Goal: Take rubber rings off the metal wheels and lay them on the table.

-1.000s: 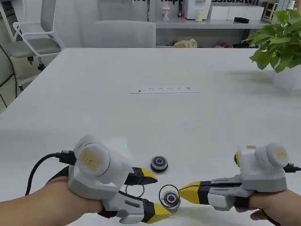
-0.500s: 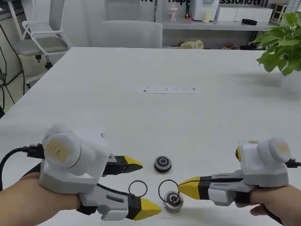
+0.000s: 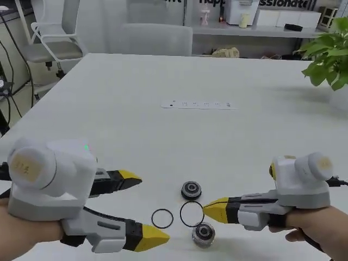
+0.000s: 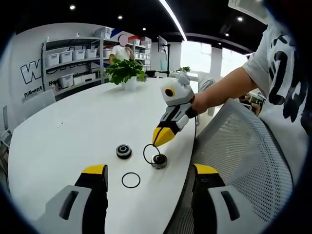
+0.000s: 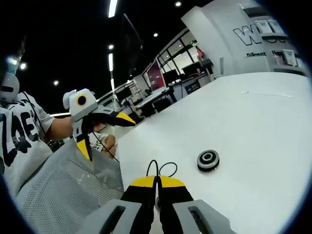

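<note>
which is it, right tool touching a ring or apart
Touching. In the right gripper view the right tool is shut on the ring, which loops out from between its tips.

Two small round metal wheels sit flat on the white desk [image 3: 163, 141]. The far wheel [image 3: 191, 190] has a black band around its rim. The near wheel [image 3: 203, 234] looks bare and silvery. A thin black ring [image 3: 153, 218] lies flat just left of them. A second ring [image 3: 180, 214], between the wheels, is pinched at its edge by the right gripper [image 3: 208, 211].
</note>
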A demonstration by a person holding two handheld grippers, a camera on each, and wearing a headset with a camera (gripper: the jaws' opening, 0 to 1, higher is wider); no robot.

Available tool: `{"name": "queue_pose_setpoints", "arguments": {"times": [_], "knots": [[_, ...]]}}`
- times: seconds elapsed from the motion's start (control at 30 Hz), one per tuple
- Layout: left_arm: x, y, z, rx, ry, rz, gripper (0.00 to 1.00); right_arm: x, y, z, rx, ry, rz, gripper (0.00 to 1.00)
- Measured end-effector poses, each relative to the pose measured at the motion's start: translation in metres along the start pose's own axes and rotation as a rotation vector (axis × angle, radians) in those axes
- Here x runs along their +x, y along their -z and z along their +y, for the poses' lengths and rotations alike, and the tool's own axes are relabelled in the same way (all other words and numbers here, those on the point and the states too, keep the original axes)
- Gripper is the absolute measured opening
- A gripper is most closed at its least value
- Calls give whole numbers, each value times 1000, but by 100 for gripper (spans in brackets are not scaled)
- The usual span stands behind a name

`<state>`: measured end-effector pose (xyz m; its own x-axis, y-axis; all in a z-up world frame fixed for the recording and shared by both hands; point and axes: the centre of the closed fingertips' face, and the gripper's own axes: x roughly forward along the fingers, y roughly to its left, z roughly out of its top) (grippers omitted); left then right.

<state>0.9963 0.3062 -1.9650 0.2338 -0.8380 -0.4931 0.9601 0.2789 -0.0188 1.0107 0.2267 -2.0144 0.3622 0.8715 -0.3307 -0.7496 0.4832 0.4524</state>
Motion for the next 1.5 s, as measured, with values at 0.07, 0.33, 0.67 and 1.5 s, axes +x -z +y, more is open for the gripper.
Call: {"name": "queue_pose_setpoints", "arguments": {"times": [0.07,0.33,0.67,1.5], "knots": [[-3,1,2,-6,-9,-5,69,2,-3,1,-4,-1,0,0],[-14,2,3,-16,-34,-13,72,11,-9,1,-16,-7,9,0],[-24,2,5,-28,-59,-19,76,25,-11,1,-29,-17,34,0],[-43,6,13,-49,-116,-30,78,62,3,-4,-45,-14,124,0]]}}
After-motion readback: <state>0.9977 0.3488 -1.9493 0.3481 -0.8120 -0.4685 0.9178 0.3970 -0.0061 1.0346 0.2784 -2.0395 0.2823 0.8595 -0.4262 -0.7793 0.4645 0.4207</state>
